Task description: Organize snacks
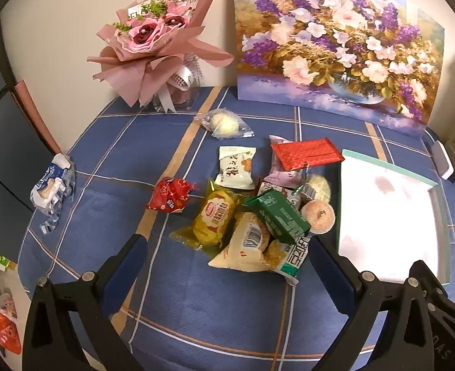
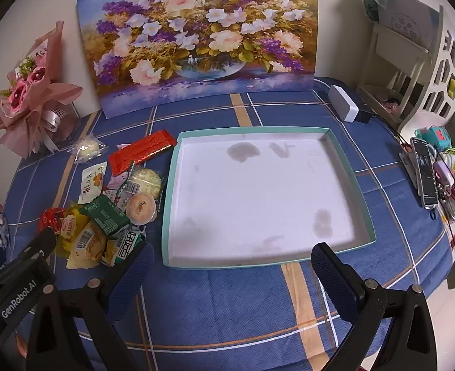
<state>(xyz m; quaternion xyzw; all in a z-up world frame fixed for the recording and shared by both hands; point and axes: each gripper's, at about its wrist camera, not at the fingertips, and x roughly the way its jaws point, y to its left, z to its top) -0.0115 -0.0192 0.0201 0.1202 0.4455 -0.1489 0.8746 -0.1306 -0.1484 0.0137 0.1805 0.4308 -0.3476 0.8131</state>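
Just beyond the wide-open left gripper (image 1: 227, 256), the snack pile (image 1: 258, 210).

— You're working in somebody's home, a living room corner by the look of it.

— What tells you that?

— You've got a table under a blue plaid tablecloth (image 2: 227, 303) pushed against a plain wall, with an unframed flower painting (image 2: 196, 37) leaning on it and a pink wrapped bouquet (image 1: 153, 40) standing beside. At your right sits a white decorative shelf (image 2: 413, 61), and a phone (image 2: 425, 176) lies among keyrings and trinkets. Loose household snacks (image 1: 252, 207) are scattered on the cloth.
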